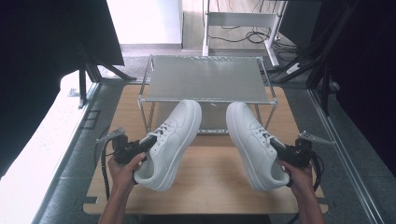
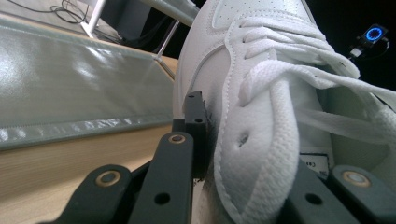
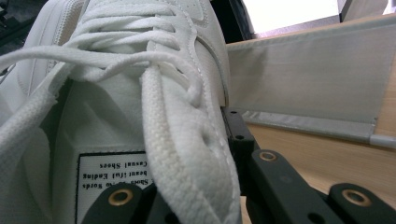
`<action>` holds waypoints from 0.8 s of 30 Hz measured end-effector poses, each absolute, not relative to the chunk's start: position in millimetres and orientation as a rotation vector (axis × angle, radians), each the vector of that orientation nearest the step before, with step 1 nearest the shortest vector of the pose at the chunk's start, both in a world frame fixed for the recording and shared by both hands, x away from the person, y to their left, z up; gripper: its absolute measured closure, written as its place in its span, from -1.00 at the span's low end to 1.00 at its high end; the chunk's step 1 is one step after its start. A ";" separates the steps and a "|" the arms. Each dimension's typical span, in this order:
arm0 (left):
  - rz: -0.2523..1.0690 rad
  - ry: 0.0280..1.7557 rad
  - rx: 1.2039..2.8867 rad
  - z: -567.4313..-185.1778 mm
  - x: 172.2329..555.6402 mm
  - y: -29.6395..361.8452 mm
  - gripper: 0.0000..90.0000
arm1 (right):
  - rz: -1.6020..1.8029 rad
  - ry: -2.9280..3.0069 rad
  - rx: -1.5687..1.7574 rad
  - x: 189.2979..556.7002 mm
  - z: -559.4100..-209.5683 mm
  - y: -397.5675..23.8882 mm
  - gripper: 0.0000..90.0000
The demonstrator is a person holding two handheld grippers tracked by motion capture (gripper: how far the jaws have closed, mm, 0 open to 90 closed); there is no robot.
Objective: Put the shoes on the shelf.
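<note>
On the table [image 1: 215, 186], the rack [image 1: 208, 79] stands at the far side. The left shoe [image 1: 170, 140] and right shoe [image 1: 254, 142] sit side by side in front of it (toes pointing under the shelf). Each shoe has a gripper at its outer side: left gripper [image 1: 140, 147], right gripper [image 1: 285, 151].

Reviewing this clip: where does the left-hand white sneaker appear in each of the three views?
High view: the left sneaker sits left of centre, toe toward the wire rack, clamped by the left tongs.
Left gripper view: it covers the centre and right, one side wall between the jaws.
Right gripper view: not in it; the shoe there is the right sneaker.
Shared landmark: the rack's grey shelf, seen in all three views.
</note>
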State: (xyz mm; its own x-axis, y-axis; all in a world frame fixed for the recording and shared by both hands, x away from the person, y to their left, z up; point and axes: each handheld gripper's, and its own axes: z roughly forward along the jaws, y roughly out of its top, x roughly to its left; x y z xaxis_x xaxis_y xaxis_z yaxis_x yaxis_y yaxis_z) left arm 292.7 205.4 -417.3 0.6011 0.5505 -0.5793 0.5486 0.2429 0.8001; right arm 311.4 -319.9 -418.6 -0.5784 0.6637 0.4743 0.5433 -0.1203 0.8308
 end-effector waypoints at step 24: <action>0.014 0.975 1.379 -386.2 320.6 188.4 0.84 | 1.877 1.977 1.304 331.8 -385.3 -291.4 0.93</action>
